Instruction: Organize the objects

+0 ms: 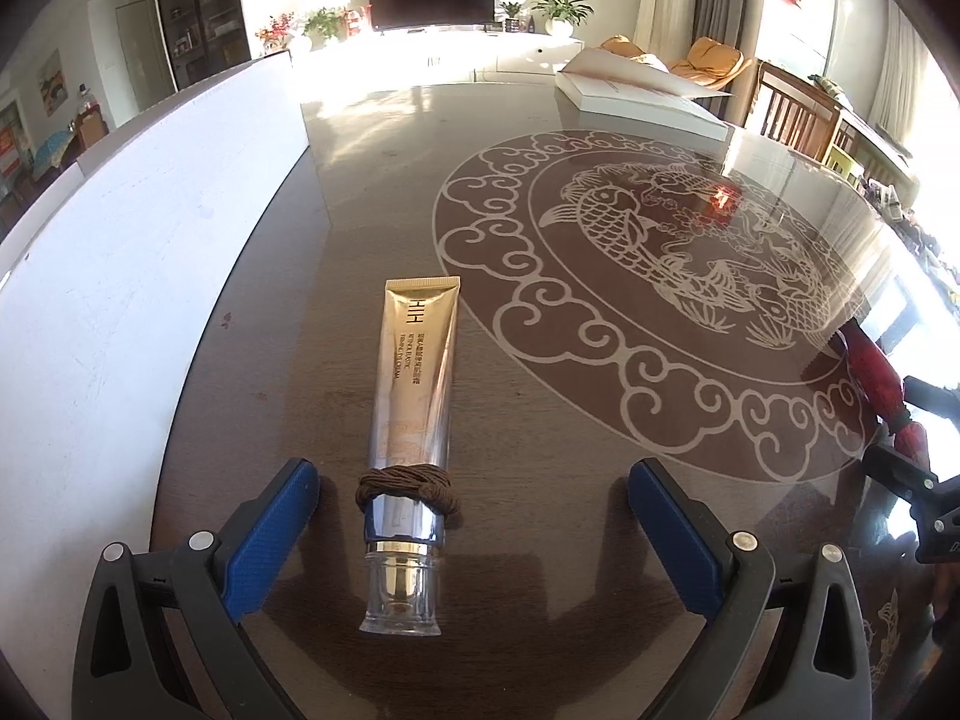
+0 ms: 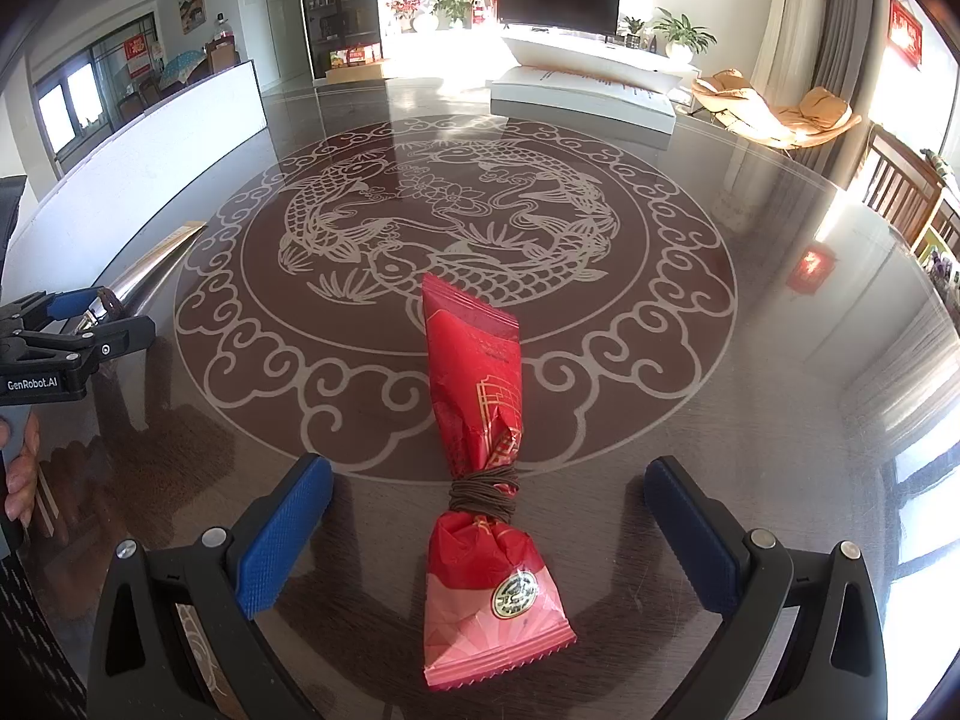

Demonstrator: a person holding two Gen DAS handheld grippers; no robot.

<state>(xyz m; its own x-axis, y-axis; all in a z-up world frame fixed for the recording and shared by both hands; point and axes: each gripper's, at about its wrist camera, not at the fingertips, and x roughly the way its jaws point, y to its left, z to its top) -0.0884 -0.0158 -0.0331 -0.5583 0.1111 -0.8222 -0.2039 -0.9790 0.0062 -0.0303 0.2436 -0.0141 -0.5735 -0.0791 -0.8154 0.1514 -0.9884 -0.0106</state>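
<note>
A gold and silver cream tube (image 1: 411, 420) lies on the dark table with a brown hair tie (image 1: 408, 489) wound around it near its clear cap. My left gripper (image 1: 474, 528) is open, its blue pads on either side of the tube's cap end, not touching. A red snack packet (image 2: 480, 462) lies on the table, cinched at the middle by a brown hair tie (image 2: 485, 495). My right gripper (image 2: 489, 531) is open and straddles the packet's near end. The packet shows at the right edge of the left wrist view (image 1: 879, 384). The tube shows at the left of the right wrist view (image 2: 147, 273).
The glass-topped table (image 2: 720, 420) bears a white fish and cloud pattern (image 2: 444, 228). A long white box (image 1: 138, 252) stands along the table's left side. A white flat box (image 2: 582, 99) lies at the far end. A wooden chair (image 2: 900, 192) stands at the right.
</note>
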